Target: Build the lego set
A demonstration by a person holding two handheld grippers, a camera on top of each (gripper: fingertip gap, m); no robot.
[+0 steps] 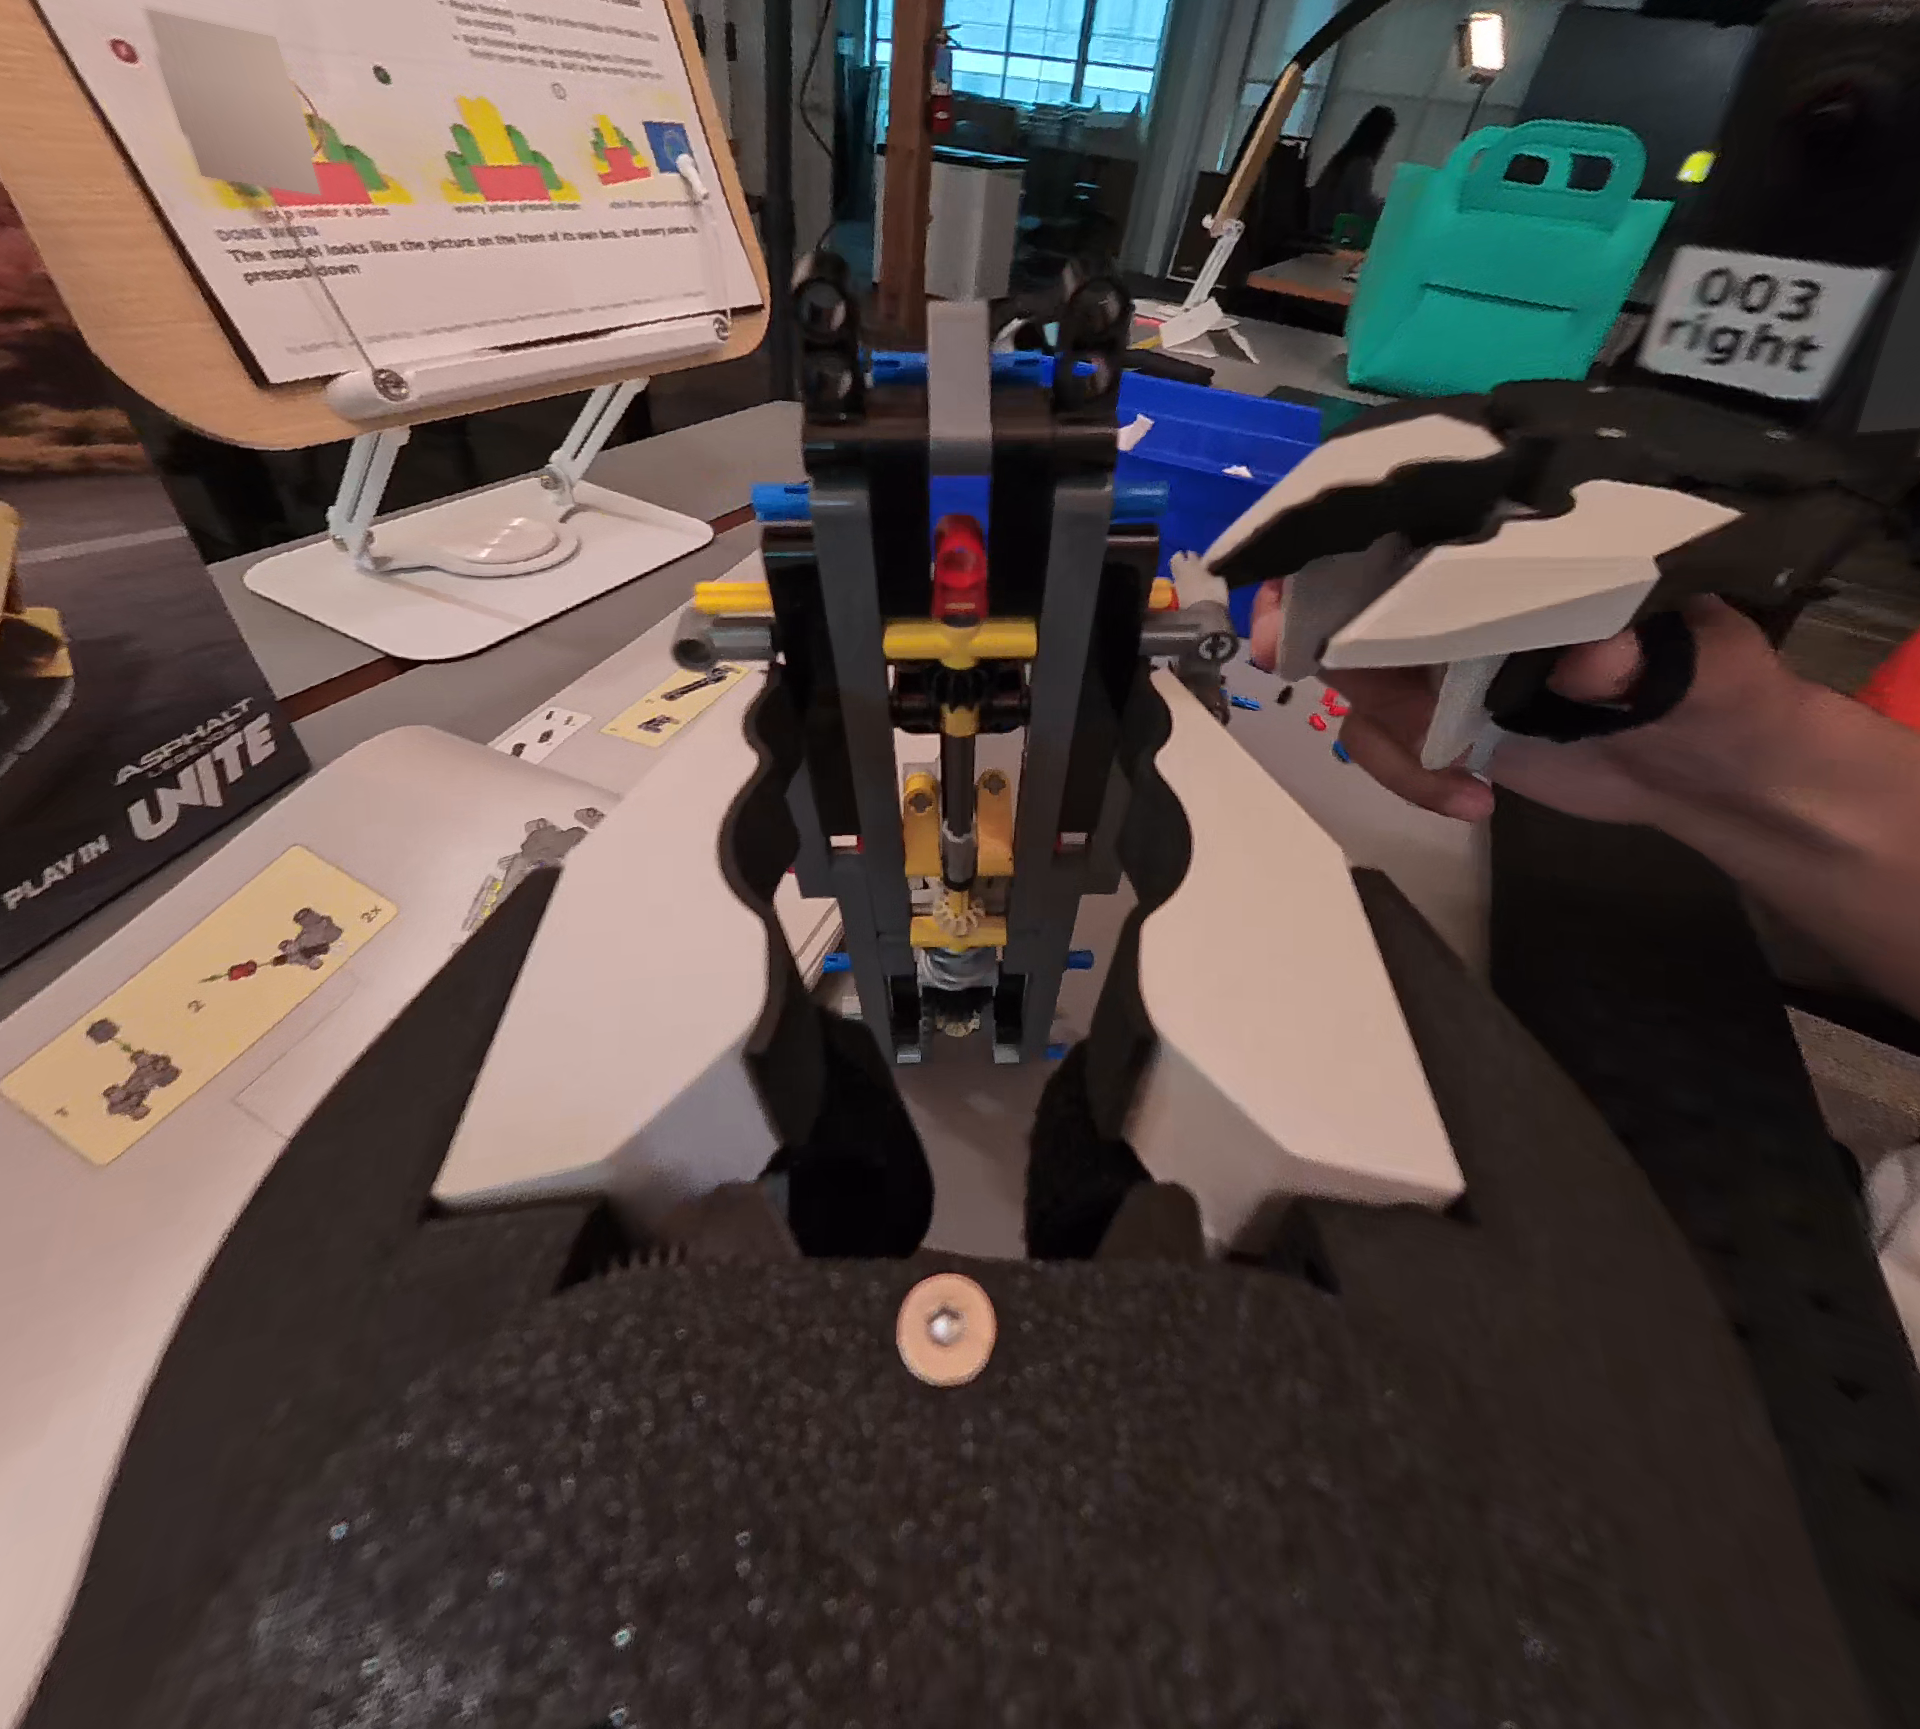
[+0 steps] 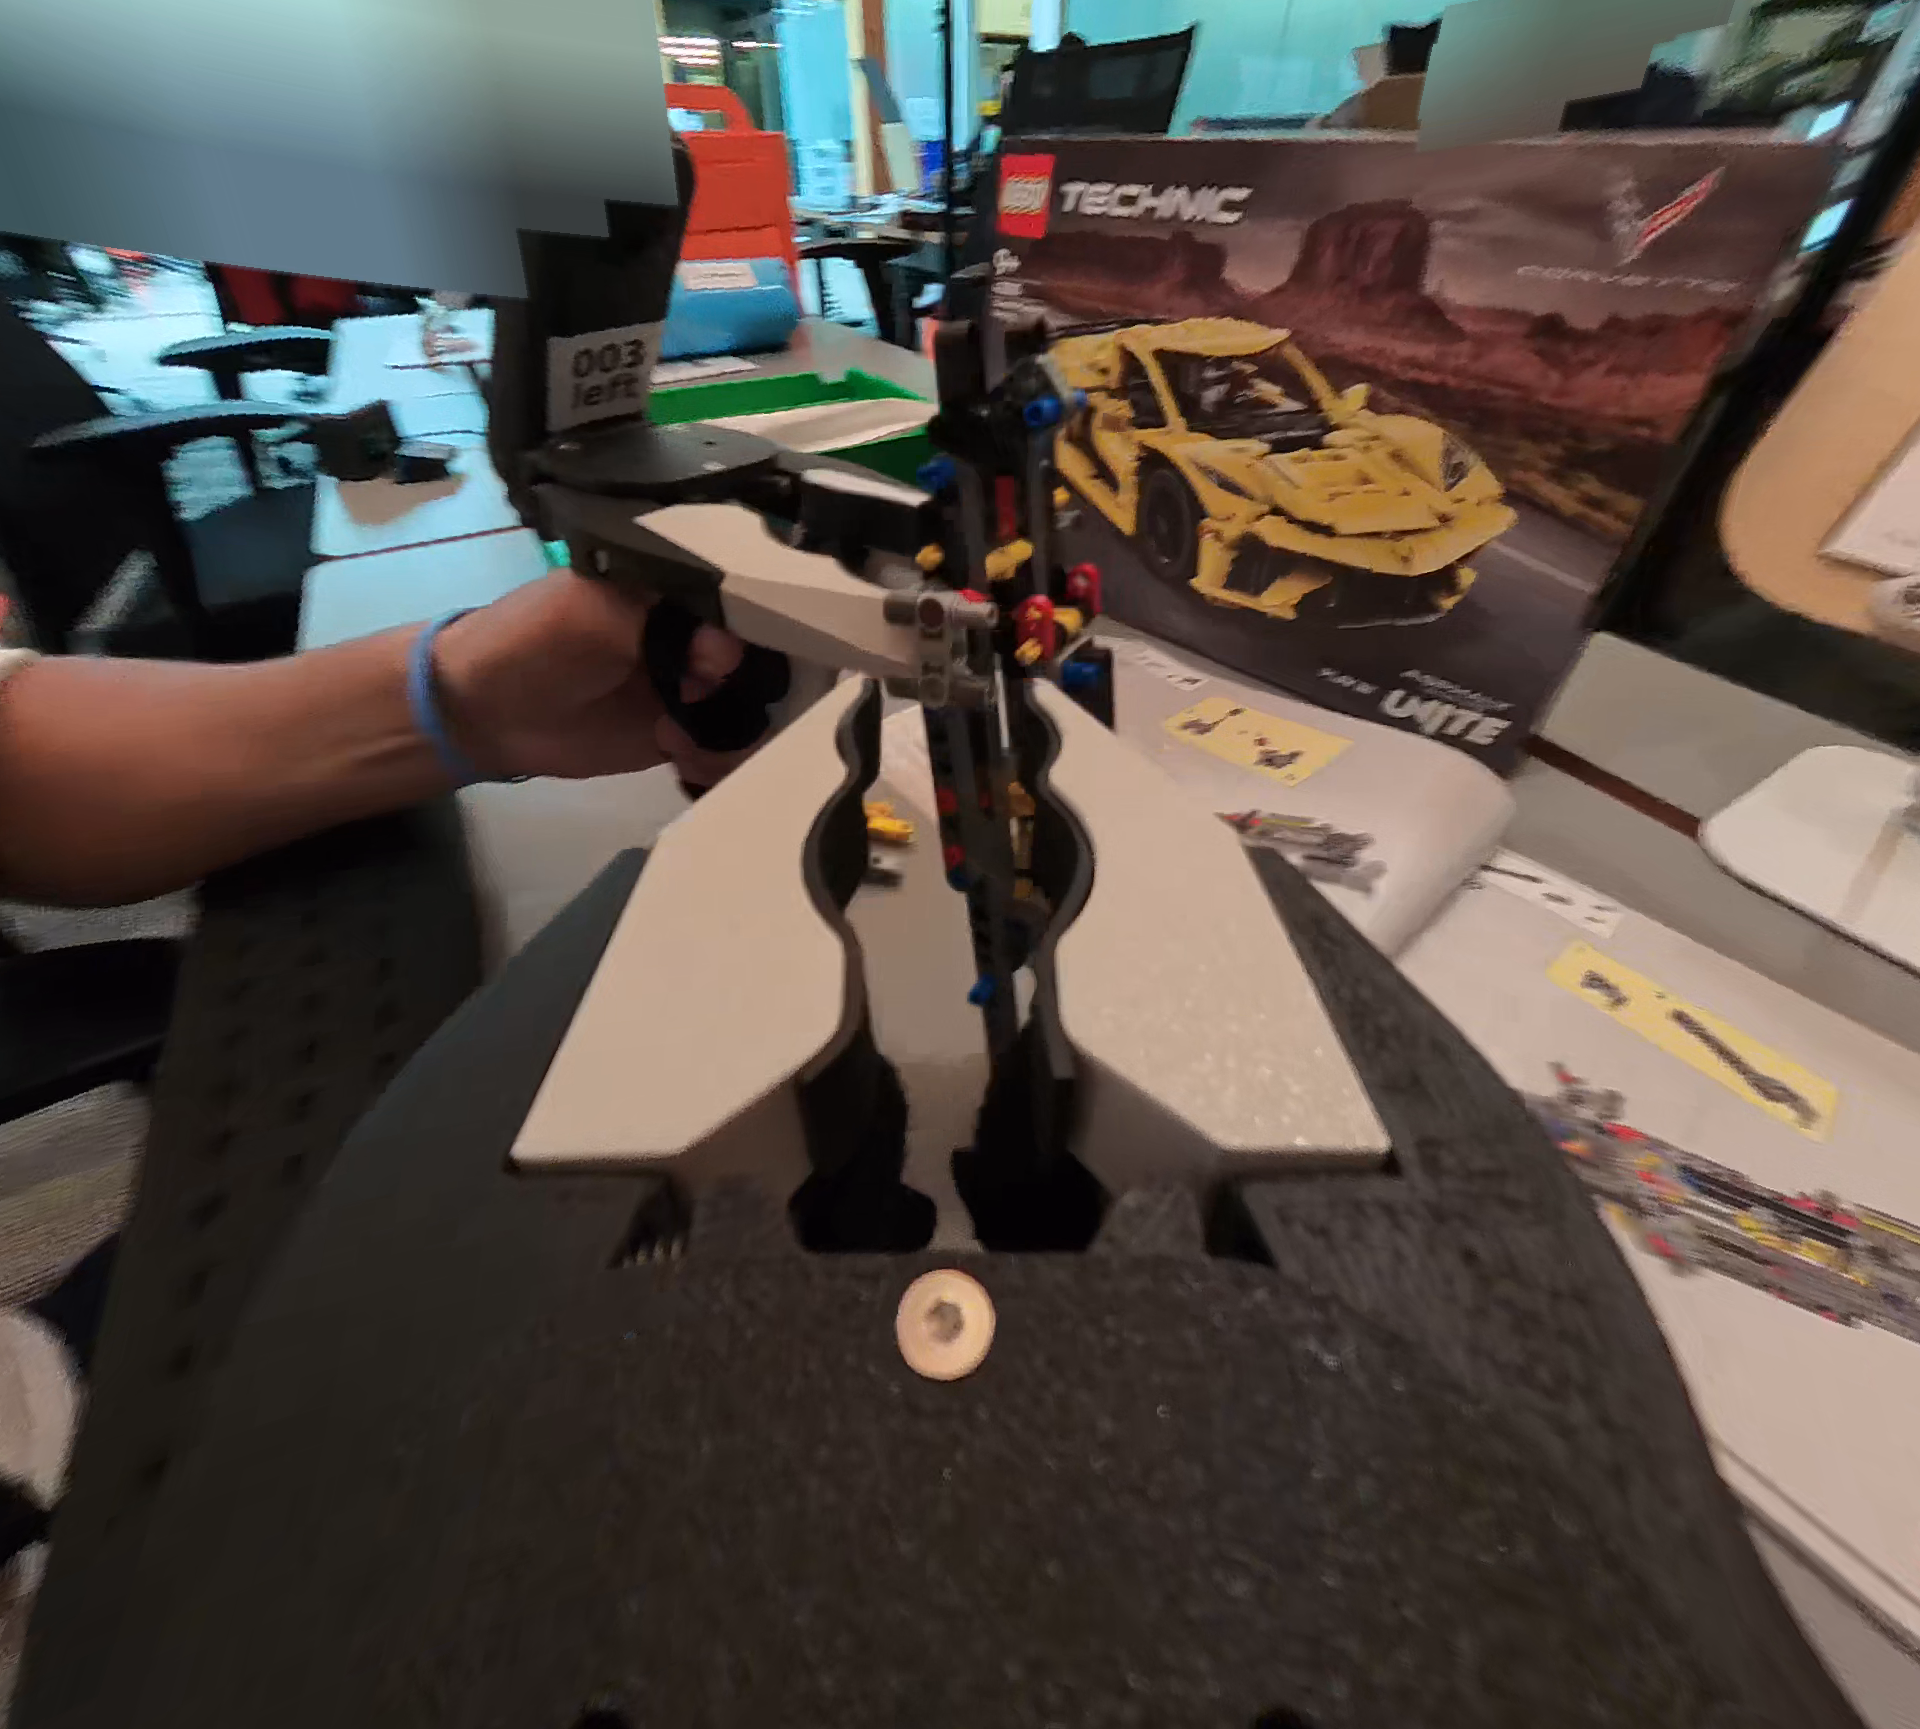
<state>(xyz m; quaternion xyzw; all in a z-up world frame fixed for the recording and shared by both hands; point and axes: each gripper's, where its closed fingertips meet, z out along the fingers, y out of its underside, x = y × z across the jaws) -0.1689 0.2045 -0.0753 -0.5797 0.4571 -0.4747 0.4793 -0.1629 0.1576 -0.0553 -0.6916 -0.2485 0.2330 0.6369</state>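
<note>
left claw [image 1: 961, 848] clenched on lego chassis [image 1: 961, 692], upright above worktop [image 1: 312, 692]. right claw [image 1: 1210, 578] state: i cannot tell; tips at grey connector [image 1: 1195, 640]. chassis stiff, light, pins pop off; i'd grip side beams.

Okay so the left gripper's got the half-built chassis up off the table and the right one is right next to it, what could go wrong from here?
1. The left gripper clamps only the lower part of the chassis, so the tall upper part could lever and slip if pushed.
2. The right gripper sits by the grey axle connector; a push there might pop pins loose.
3. Anything dropped could land among the loose pieces on the table.
</note>
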